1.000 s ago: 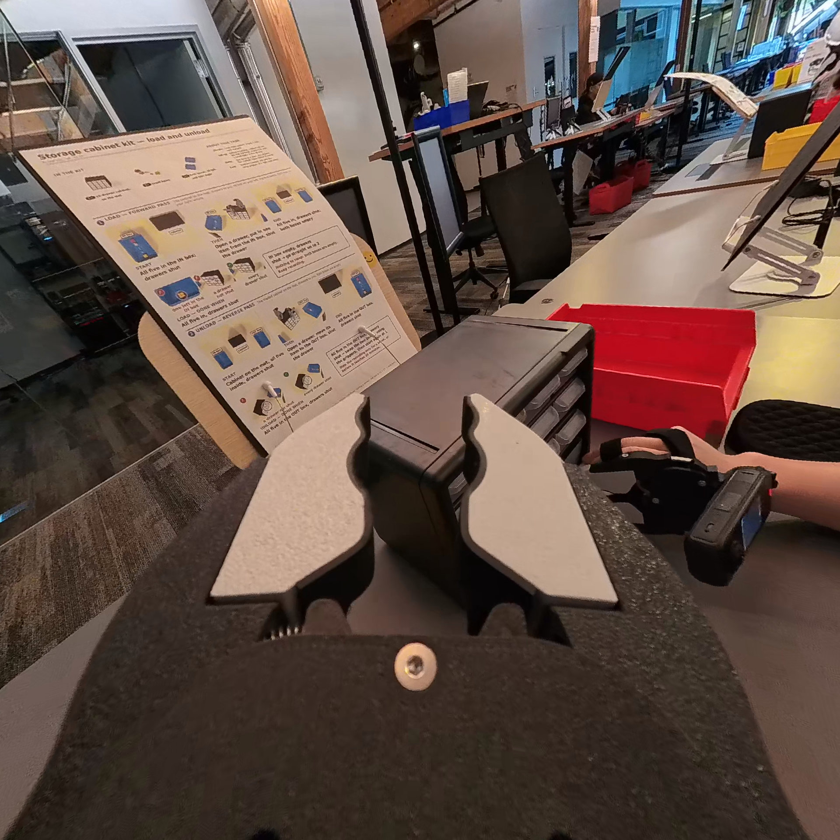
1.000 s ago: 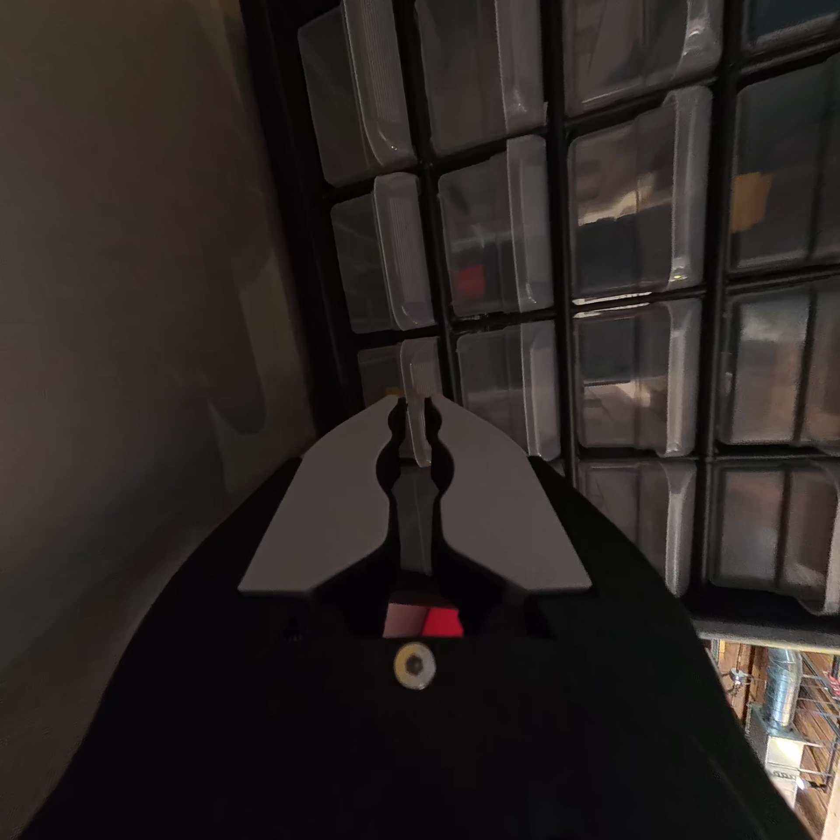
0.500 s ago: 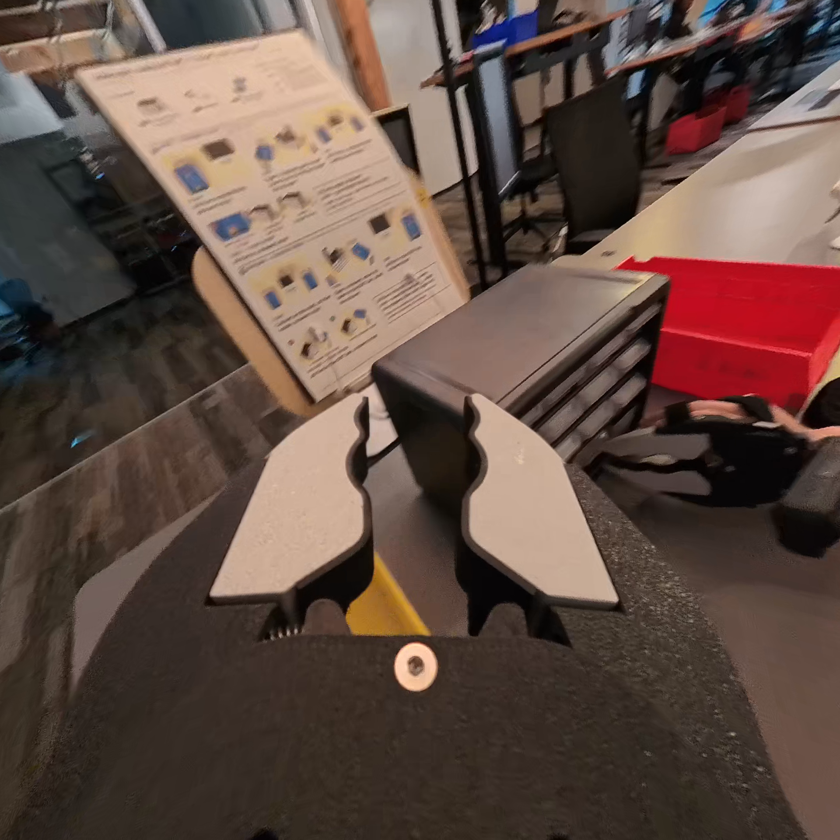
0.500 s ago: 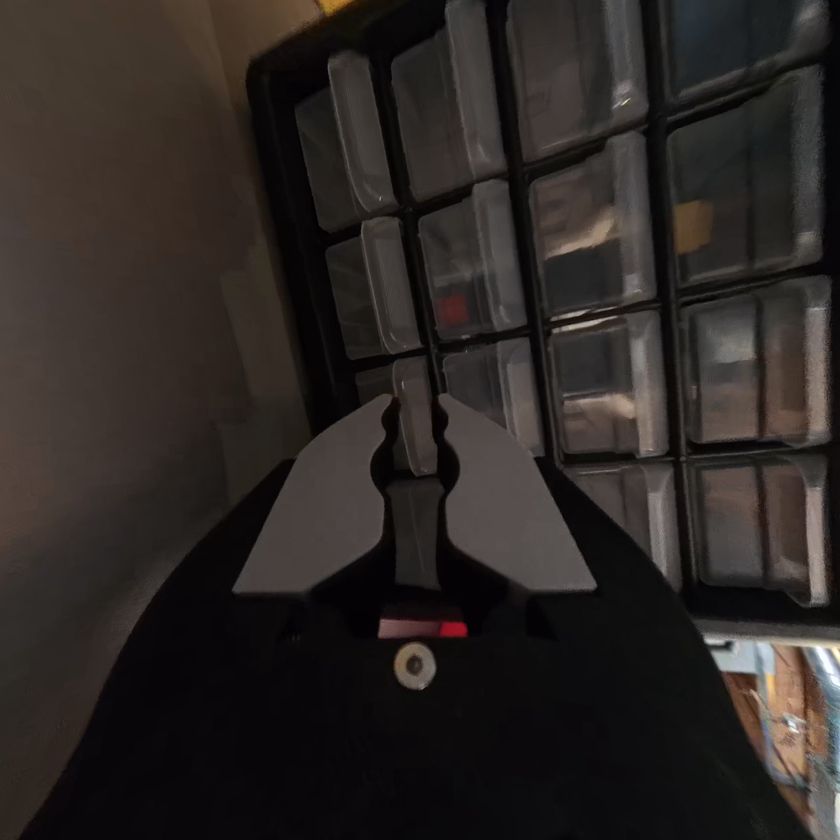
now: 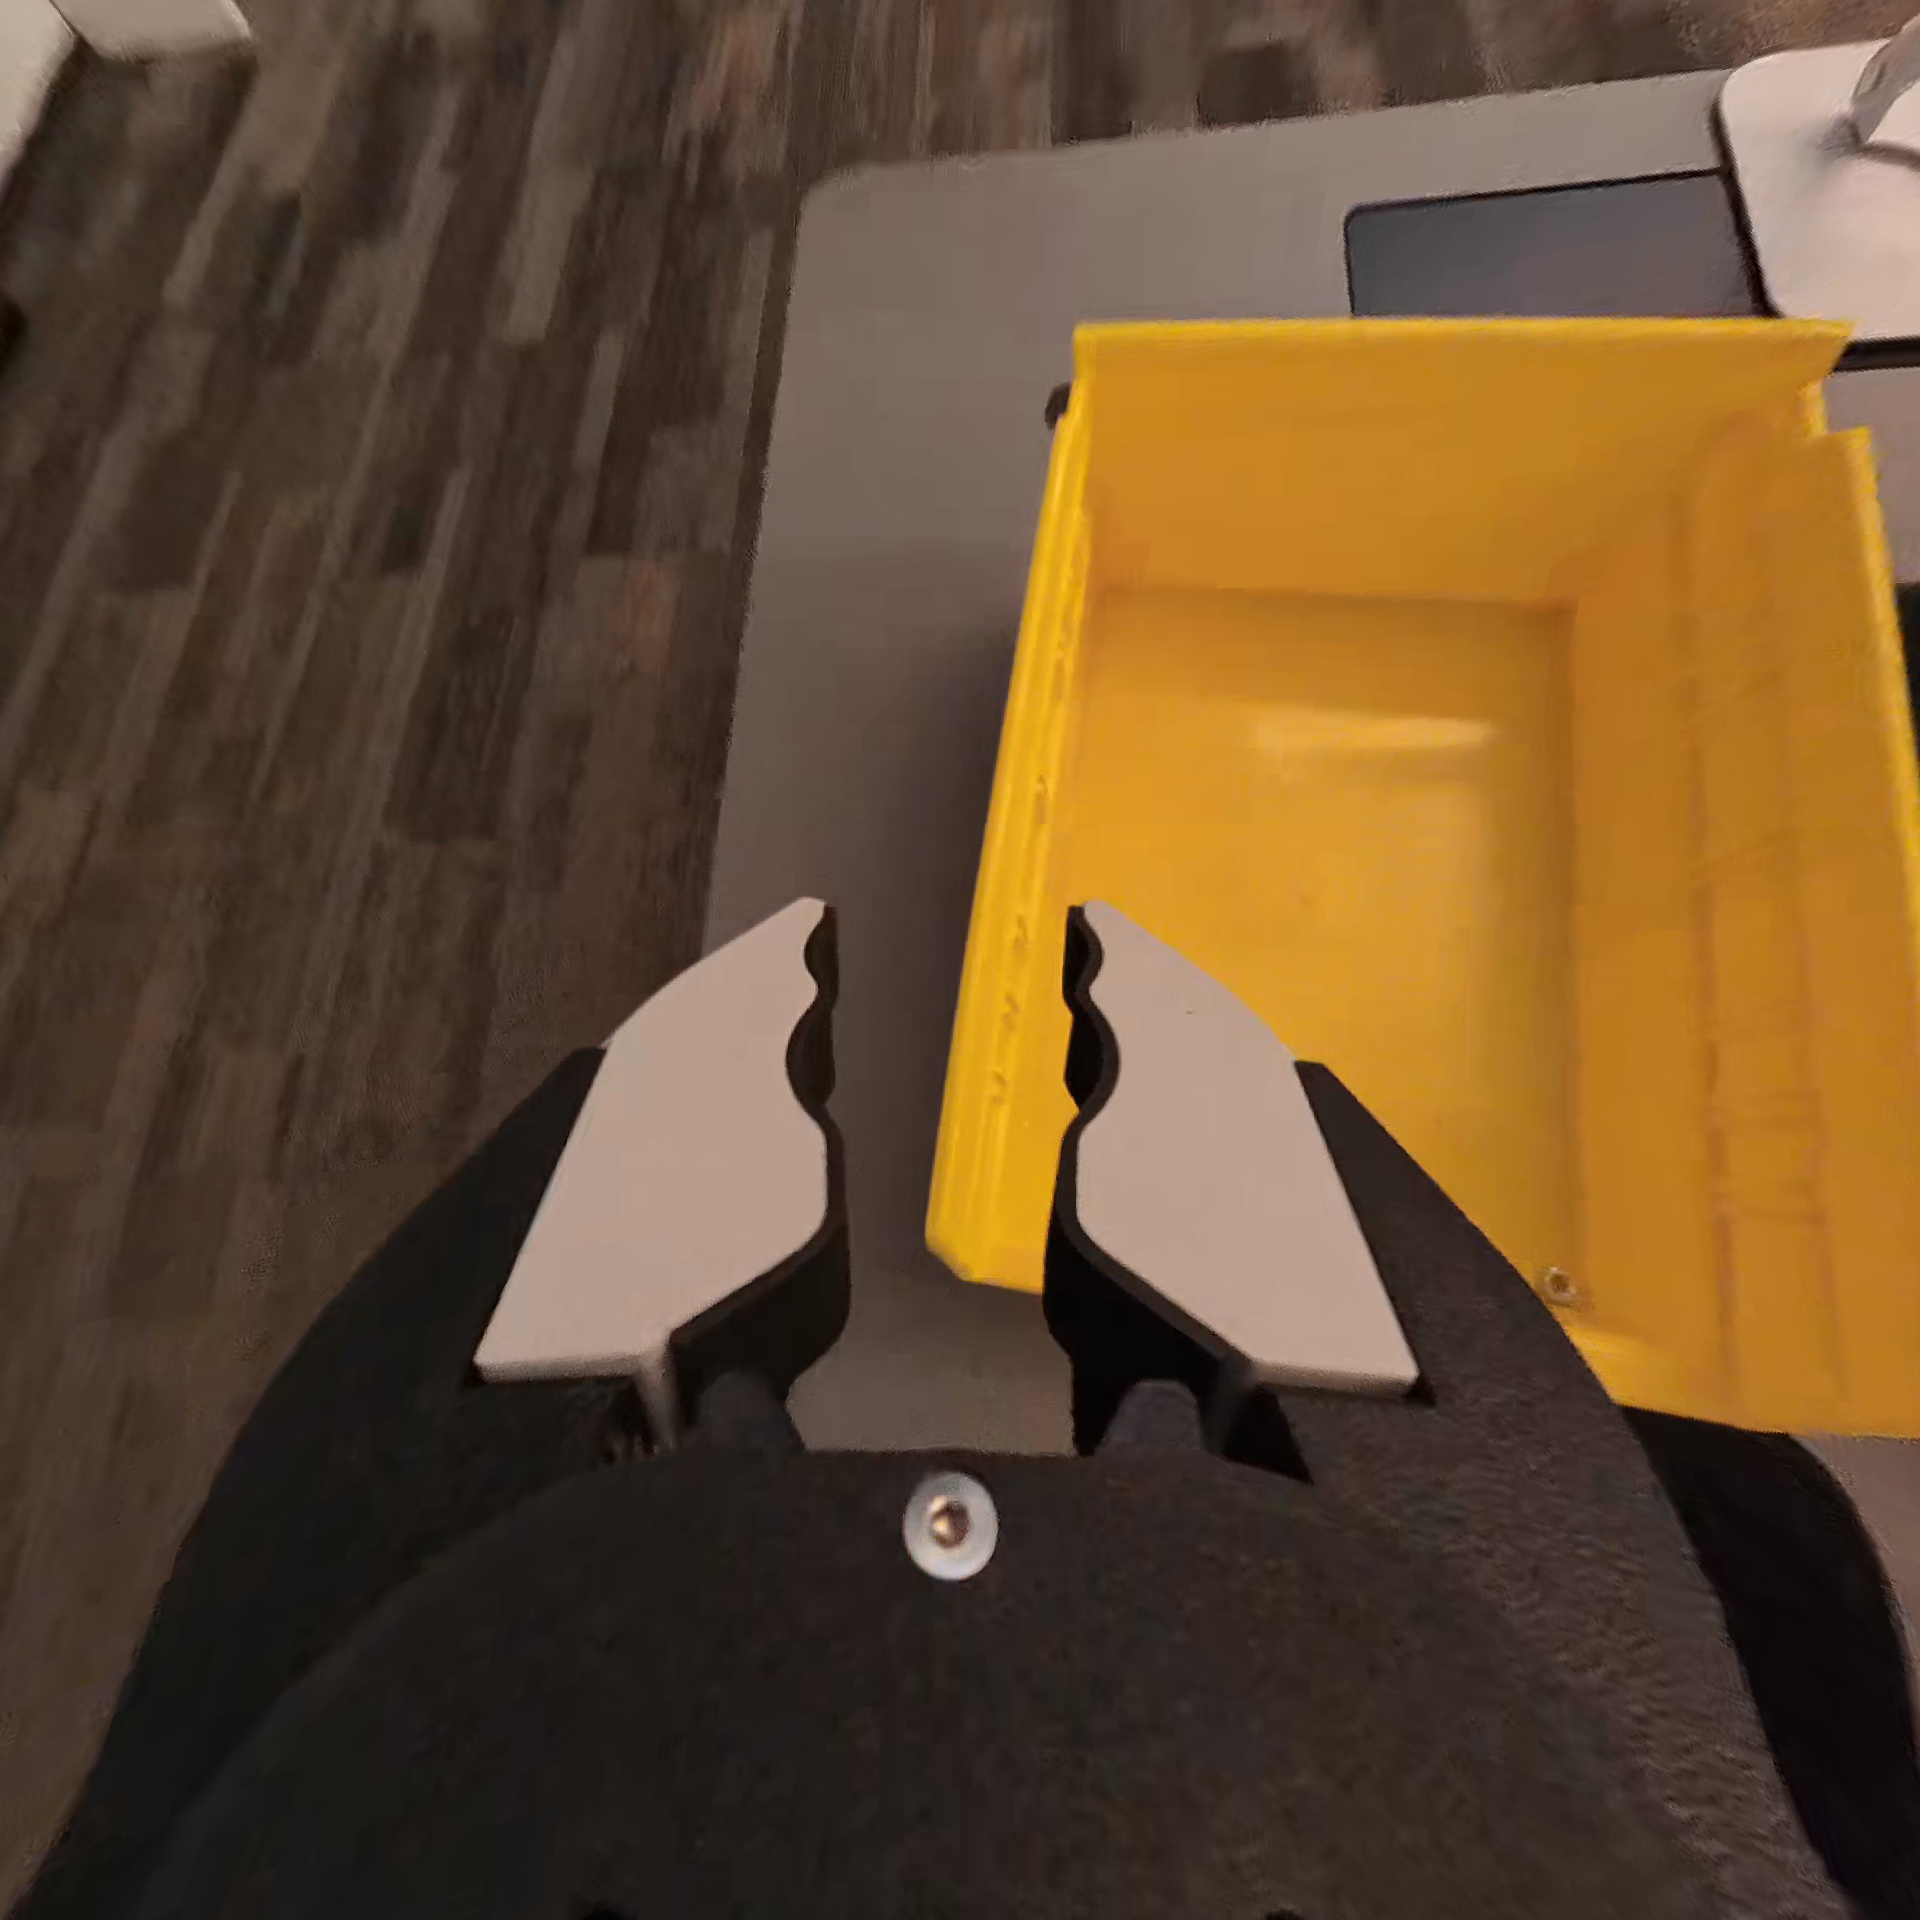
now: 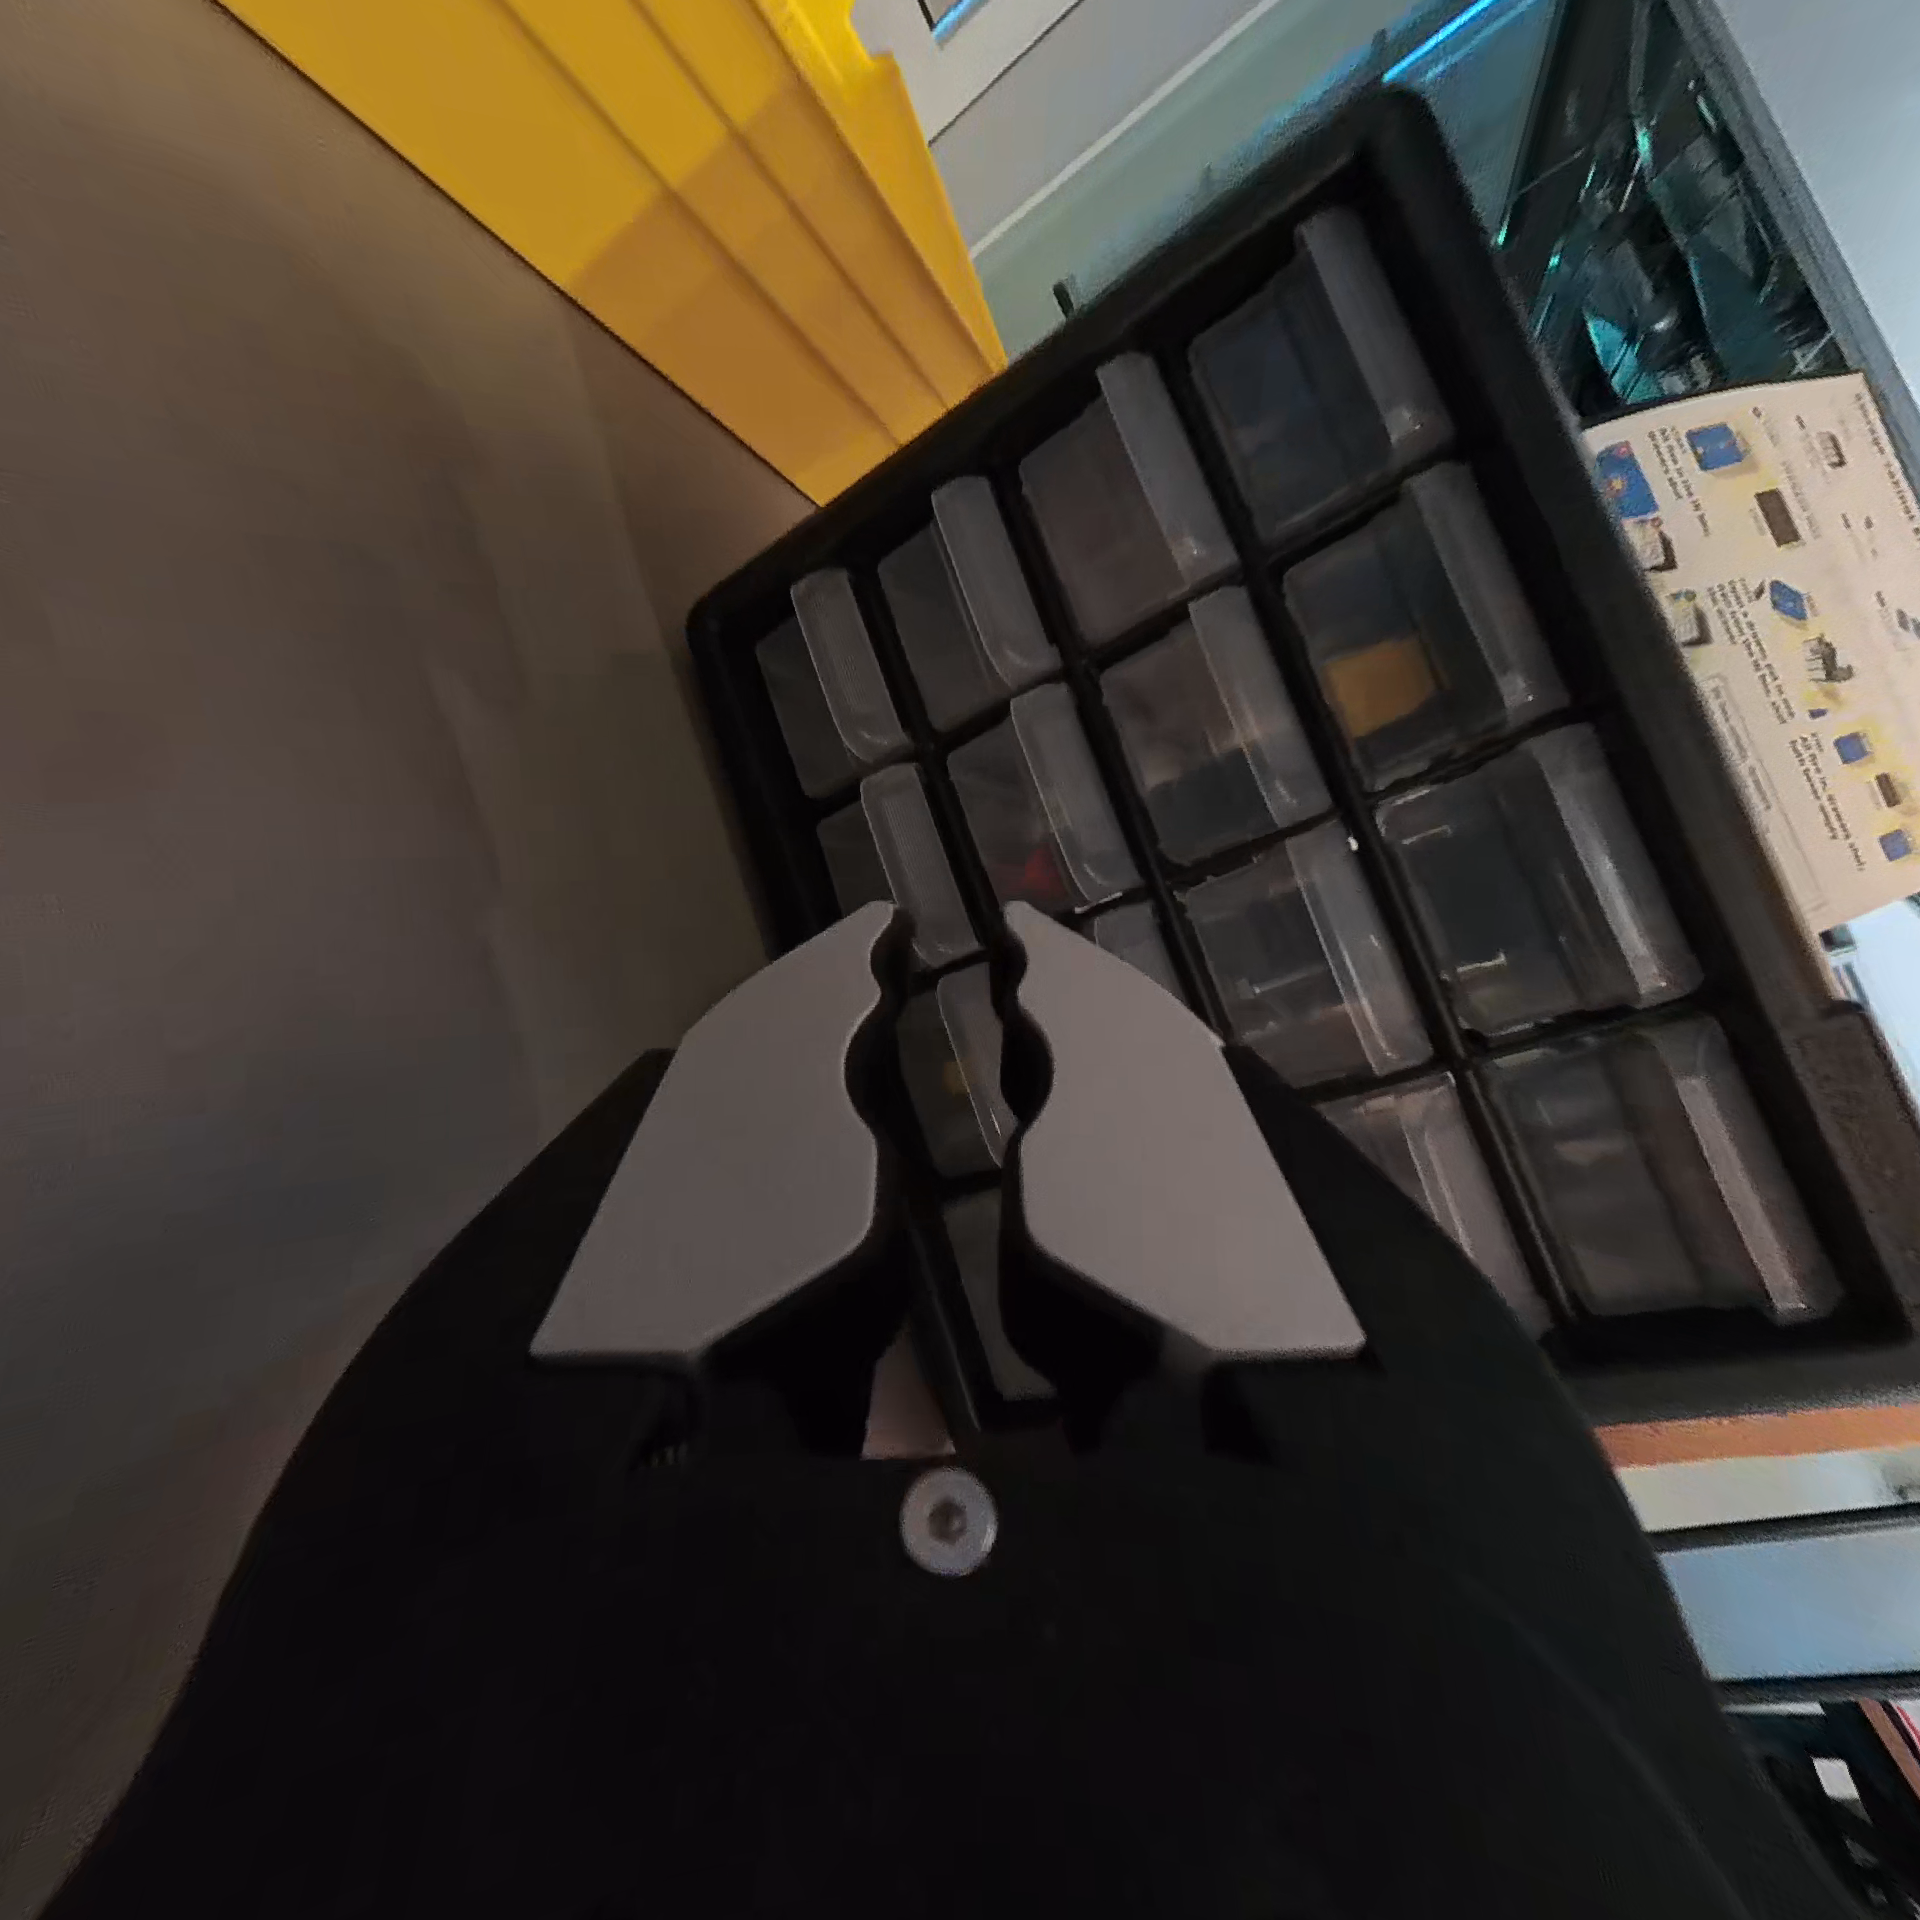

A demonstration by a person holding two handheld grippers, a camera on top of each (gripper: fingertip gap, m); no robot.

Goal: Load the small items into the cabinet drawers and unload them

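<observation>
In the left wrist view my left gripper (image 5: 945, 914) is open and empty. It points down over the left wall of a yellow bin (image 5: 1299, 790), and that wall runs between the fingers. A tiny metal piece (image 5: 1555, 1285) lies in the bin's near corner. In the right wrist view the picture is rolled. The black cabinet (image 6: 1340, 821) shows several clear drawers, all pushed in. My right gripper (image 6: 951, 920) is a little open and holds nothing. It sits just in front of the drawers nearest the table. One drawer holds something yellow (image 6: 1387, 675), another something red (image 6: 1029, 868).
The grey table (image 5: 883, 520) ends at the left over dark wood-pattern floor (image 5: 312, 623). A dark flat pad (image 5: 1548, 249) and a white base (image 5: 1818, 135) lie beyond the bin. The yellow bin (image 6: 665, 156) stands next to the cabinet. An instruction board (image 6: 1766, 582) stands behind it. Tip to tip, the grippers are about 45 centimetres apart. The black cabinet (image 6: 1340, 821) lies some 9 centimetres from my right tips, 45 centimetres from my left tips.
My left gripper has swung away from the cabinet and tipped down over the yellow bin. My right gripper has let go of the drawer handle, opened a little, drawn back and rolled.
</observation>
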